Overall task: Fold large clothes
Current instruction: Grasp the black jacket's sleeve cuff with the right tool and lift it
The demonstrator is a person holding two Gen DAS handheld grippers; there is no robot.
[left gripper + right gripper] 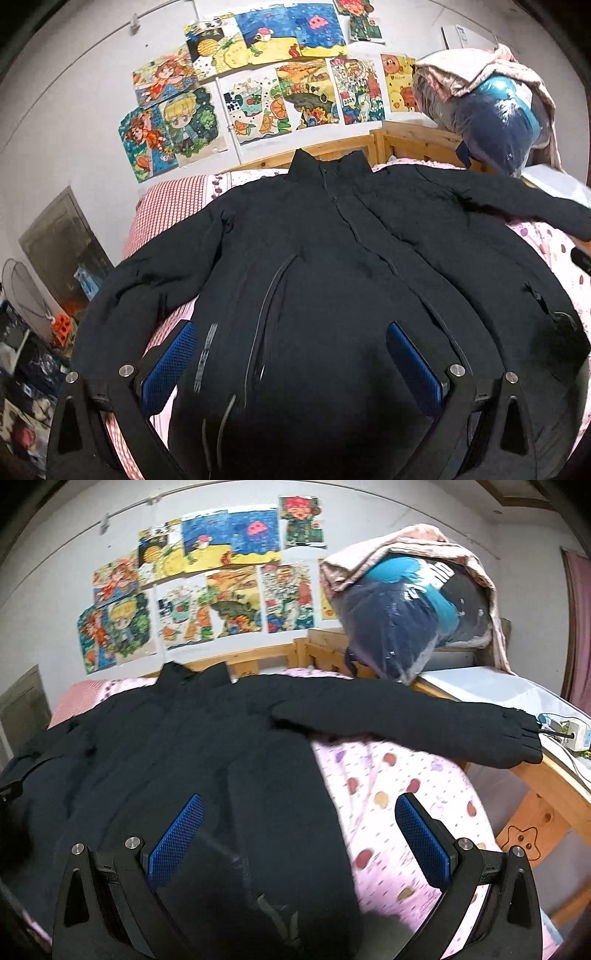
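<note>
Black jacket (332, 258) spread flat front-up on the pink bed (399, 797), collar far, sleeves out to both sides, left tongs (291, 354) spread above its hem, right tongs (299, 830) spread over its right edge

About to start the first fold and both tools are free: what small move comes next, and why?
Probably bring the right tool to the outstretched sleeve and grip near its cuff. The black jacket lies flat and zipped, both tools open, and that sleeve overhangs the bed frame.
</note>
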